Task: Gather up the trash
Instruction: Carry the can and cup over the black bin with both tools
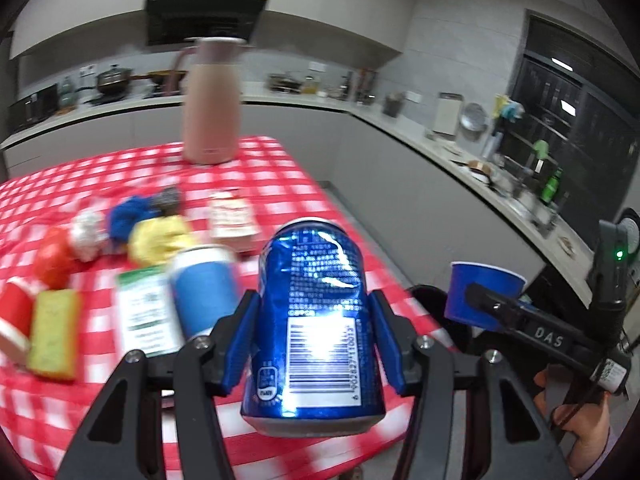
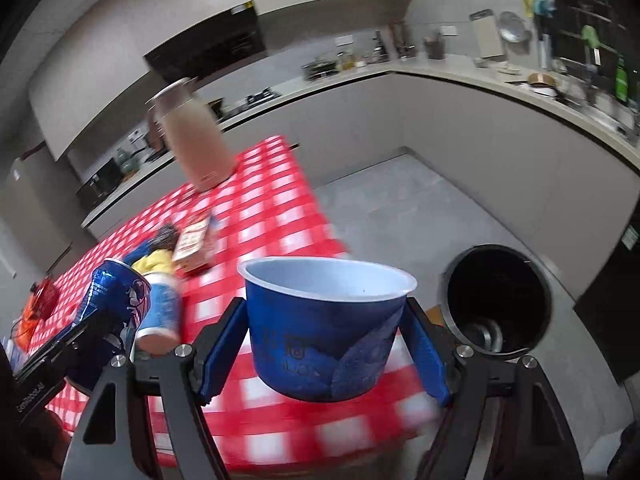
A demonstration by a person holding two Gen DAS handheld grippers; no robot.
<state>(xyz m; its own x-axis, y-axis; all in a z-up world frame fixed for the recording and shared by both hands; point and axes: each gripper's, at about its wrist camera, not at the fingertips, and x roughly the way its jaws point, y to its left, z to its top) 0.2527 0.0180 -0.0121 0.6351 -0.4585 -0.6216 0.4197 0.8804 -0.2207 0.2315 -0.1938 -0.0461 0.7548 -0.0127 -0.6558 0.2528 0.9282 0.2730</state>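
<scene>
My left gripper (image 1: 314, 316) is shut on a dented blue soda can (image 1: 316, 320), held upright above the red-checked tablecloth (image 1: 260, 184). My right gripper (image 2: 326, 328) is shut on a blue paper cup (image 2: 324, 328) with a white inside, raised near the table's right edge. A black round trash bin (image 2: 498, 300) stands on the floor just right of the cup. In the left wrist view the cup (image 1: 480, 292) and right gripper show at the right. In the right wrist view the can (image 2: 116, 304) shows at the left. Several other trash pieces lie on the table.
On the cloth lie a light-blue can (image 1: 204, 292), a green-white carton (image 1: 146, 312), a yellow sponge (image 1: 54, 336), crumpled yellow, blue and red wrappers, a foil ball and a small box (image 1: 232, 220). A pink thermos jug (image 1: 212, 100) stands at the far edge. Kitchen counters run behind.
</scene>
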